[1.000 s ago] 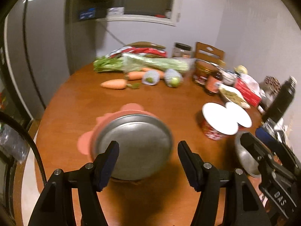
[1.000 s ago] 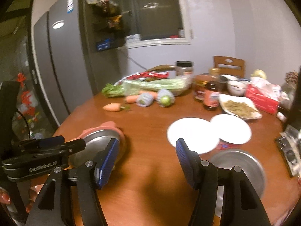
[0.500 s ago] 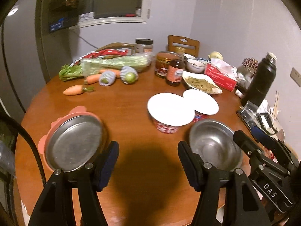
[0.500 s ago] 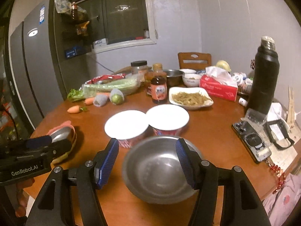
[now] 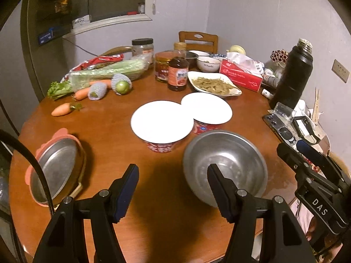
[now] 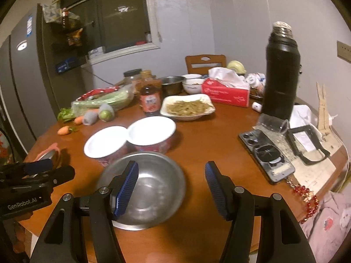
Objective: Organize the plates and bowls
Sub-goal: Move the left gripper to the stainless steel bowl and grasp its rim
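Currently, the right claw [image 6: 171, 187] is hovering half open and empty over the steel bowl [image 6: 149, 188] sitting at the surface's [image 6: 197, 144] near edge, nearer than the equally open, empty left claw [image 5: 173, 191], leftward of the bowl.

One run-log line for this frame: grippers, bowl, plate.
left gripper: open, empty | right gripper: open, empty, over steel bowl | steel plate: on pink mat, table's left edge | stage: nothing grasped
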